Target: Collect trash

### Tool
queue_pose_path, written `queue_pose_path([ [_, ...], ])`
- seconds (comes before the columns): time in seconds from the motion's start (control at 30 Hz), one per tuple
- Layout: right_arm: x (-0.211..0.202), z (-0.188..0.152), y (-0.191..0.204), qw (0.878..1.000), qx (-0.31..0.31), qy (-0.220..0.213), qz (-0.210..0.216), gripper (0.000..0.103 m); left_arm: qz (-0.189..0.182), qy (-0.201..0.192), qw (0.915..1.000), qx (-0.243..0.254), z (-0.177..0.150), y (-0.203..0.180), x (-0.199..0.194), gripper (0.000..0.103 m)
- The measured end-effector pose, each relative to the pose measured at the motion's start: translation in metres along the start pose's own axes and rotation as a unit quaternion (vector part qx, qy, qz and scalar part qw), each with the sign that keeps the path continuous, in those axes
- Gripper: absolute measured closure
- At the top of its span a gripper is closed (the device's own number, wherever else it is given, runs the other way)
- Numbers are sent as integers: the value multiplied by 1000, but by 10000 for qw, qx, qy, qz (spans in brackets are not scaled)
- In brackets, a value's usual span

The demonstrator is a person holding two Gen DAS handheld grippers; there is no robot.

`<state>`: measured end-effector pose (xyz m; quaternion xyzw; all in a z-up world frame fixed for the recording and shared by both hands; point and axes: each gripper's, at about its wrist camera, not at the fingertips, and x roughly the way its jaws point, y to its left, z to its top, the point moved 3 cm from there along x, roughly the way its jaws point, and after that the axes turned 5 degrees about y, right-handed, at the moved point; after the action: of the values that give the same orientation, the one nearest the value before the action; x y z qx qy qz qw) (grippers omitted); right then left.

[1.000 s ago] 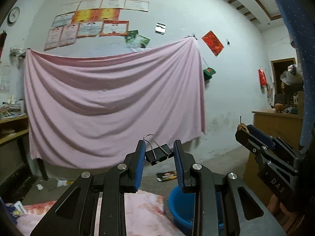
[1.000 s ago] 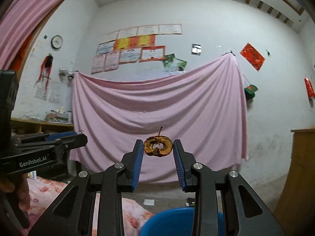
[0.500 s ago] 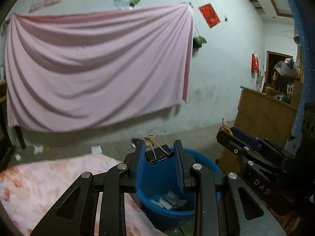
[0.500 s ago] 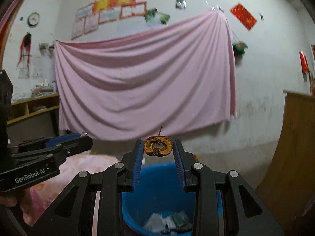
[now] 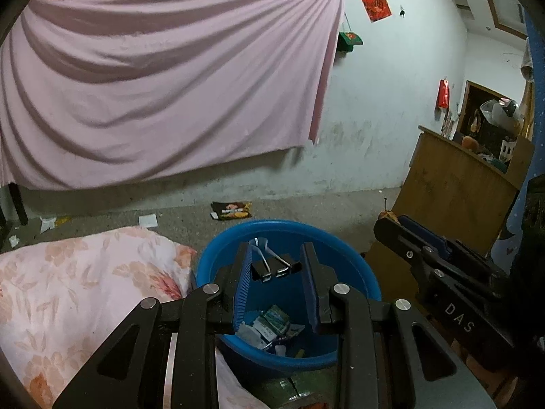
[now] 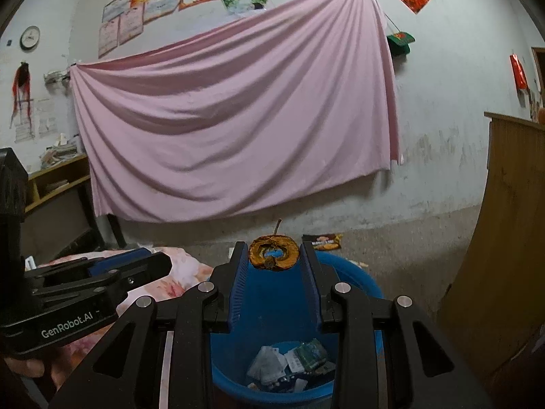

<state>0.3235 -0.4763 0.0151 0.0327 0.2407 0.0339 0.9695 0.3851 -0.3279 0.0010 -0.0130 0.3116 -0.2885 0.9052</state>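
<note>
Binder clip (image 5: 276, 268) in left claw (image 5: 276, 265), over blue bin (image 5: 354, 266).

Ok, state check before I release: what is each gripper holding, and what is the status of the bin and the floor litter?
left gripper: shut on the binder clip, above the bin
right gripper: shut on the dried fruit core, above the bin
blue bin: upright, open, wrappers already at the bottom
snack packet: lying on the floor beyond the bin, not collected
</note>
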Motion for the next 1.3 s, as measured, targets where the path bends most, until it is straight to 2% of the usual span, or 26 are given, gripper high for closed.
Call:
queue_pose_path([
  [0.03,1,-1,-1,10000,17,35,1,74,-7,25,10000,-22,0,0,2,77],
  [0.13,5,0,-4,9999,51,132,-28,73,-33,54,9999,-94,-1,2,5,67],
  [0.33,11,-1,-8,9996,92,278,-38,65,11,69,9997,-213,-2,9,1,66],
  [0.67,7,1,-3,9998,21,178,13,62,285,-50,9990,-332,-4,21,-22,66],
  [0.8,2,3,2,9999,-28,102,55,61,430,-126,9983,-370,-5,26,-40,59],
  [0.93,-9,6,9,9999,-63,18,113,55,551,-207,9975,-397,-5,33,-61,58],
  [1.1,-27,7,18,9999,-53,-113,71,52,759,-416,9950,-493,-11,41,-97,42],
  [1.13,-32,6,21,9999,-60,-148,41,48,793,-453,9944,-525,-13,44,-105,41],
  [1.23,-47,6,30,9996,-132,-268,2,29,932,-565,9922,-610,-21,50,-127,25],
  [1.3,-59,5,35,9991,-167,-386,-15,27,968,-700,9903,-714,-29,56,-146,17],
])
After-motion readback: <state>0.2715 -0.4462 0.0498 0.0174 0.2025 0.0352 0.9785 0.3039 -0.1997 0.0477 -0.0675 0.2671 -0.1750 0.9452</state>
